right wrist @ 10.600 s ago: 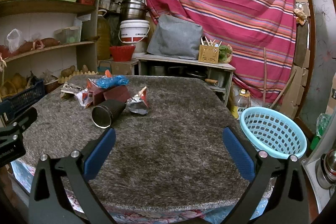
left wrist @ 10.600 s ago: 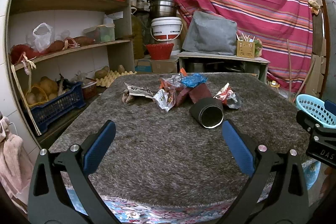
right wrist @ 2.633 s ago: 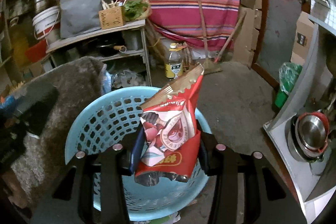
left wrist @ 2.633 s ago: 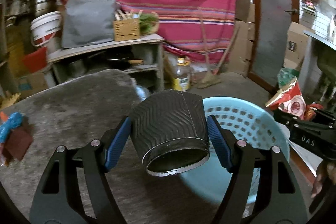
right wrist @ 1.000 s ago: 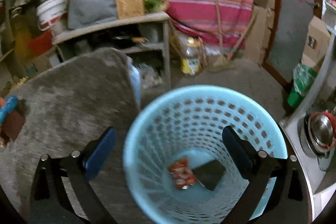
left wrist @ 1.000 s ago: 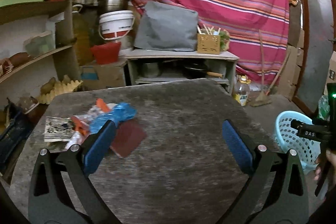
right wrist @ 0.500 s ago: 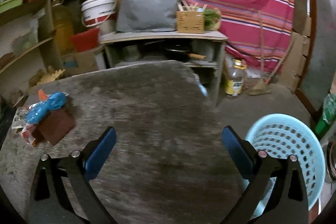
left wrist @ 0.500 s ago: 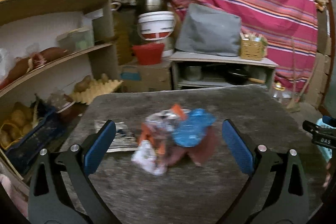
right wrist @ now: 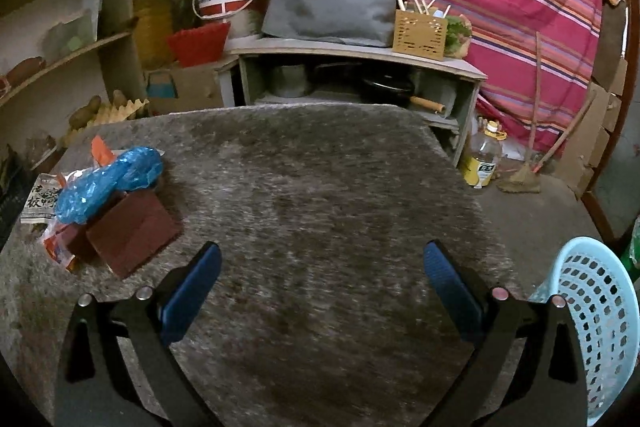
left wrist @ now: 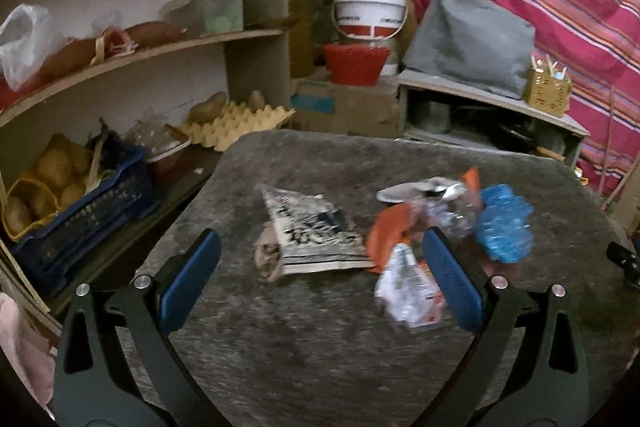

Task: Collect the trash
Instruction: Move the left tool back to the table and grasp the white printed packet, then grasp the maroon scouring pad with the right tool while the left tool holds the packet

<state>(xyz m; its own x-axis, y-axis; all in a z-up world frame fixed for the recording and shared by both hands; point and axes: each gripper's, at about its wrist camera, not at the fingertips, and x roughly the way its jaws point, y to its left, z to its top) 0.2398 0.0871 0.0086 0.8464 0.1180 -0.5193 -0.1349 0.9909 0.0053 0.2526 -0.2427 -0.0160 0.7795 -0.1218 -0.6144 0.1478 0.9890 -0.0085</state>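
Both tools are spread wide and empty: the left tool (left wrist: 320, 279) hangs above the grey fuzzy tabletop (left wrist: 304, 355) facing the trash pile, the right tool (right wrist: 322, 277) over bare tabletop to the right of that pile. Landmark is the blue crumpled bag (left wrist: 505, 229): a printed paper wrapper (left wrist: 310, 237) lies well to its left, an orange wrapper (left wrist: 390, 233) and a white packet (left wrist: 408, 295) between them, and a dark red box (right wrist: 130, 233) touches its underside. The light blue basket (right wrist: 600, 319) stands off the tabletop's right edge, far from the bag.
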